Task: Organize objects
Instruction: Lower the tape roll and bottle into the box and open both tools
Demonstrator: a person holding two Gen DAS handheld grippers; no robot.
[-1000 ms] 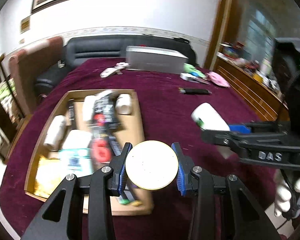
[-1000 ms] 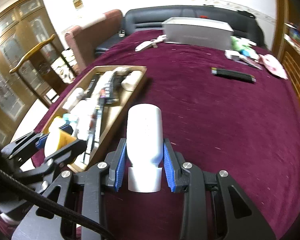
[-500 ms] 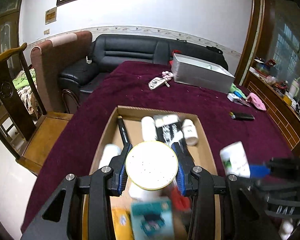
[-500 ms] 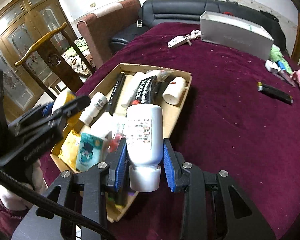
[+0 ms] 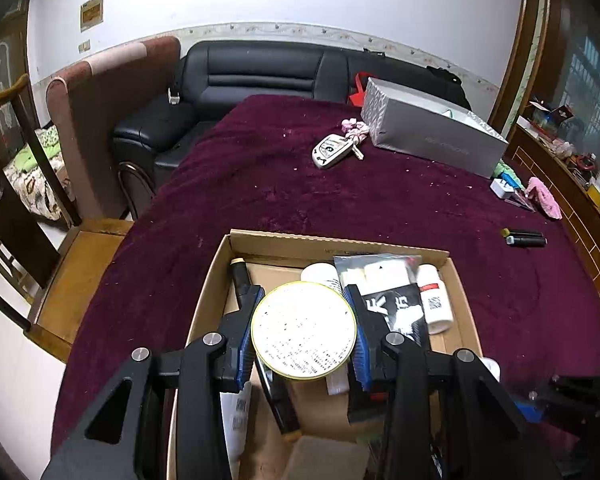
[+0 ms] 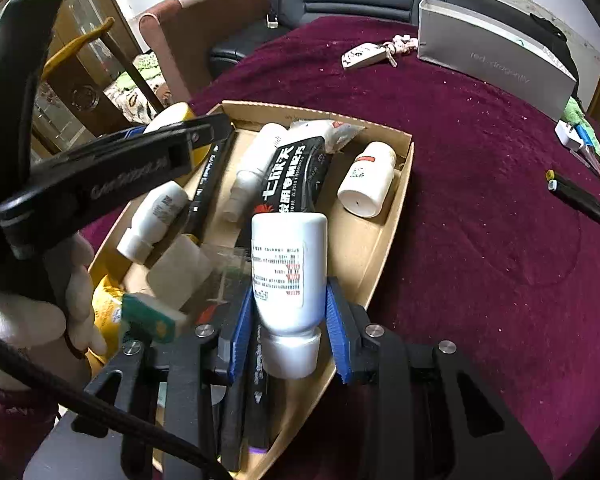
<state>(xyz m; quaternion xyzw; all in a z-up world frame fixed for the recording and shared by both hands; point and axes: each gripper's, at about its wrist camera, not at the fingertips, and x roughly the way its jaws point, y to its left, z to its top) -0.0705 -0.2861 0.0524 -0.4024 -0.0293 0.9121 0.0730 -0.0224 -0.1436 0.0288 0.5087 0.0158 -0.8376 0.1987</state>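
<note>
The left claw (image 5: 303, 330) is clamping a round yellow-rimmed jar (image 5: 303, 330) between its blue pads, gripping it at the sides. The jar's flat white end is facing the camera, so its axis is running along the line of the fingers, pointing out and down over the cardboard box (image 5: 332, 246). The right claw (image 6: 288, 322) is clamping a white bottle (image 6: 288, 276) by its lower body, just above the cap. The bottle's long axis is lying along the fingers, with the cap end nearest the camera and the flat base pointing away over the middle of the box (image 6: 396, 216). Its printed label is facing up.

The box is sitting on a worktop covered by a dark red cloth (image 5: 400, 200). Inside it, a black pouch (image 6: 296, 176), a black marker (image 6: 206, 188), two small white bottles and a wide white bottle (image 6: 366, 186) are lying on their sides, mostly lengthwise toward the far wall of the box. In the right wrist view the left claw is hanging over the box's left edge, held by a gloved hand (image 6: 48, 296). Beyond the box, a key fob (image 5: 332, 150) and a grey carton (image 5: 432, 136) are resting on the cloth, well apart from it.
</note>
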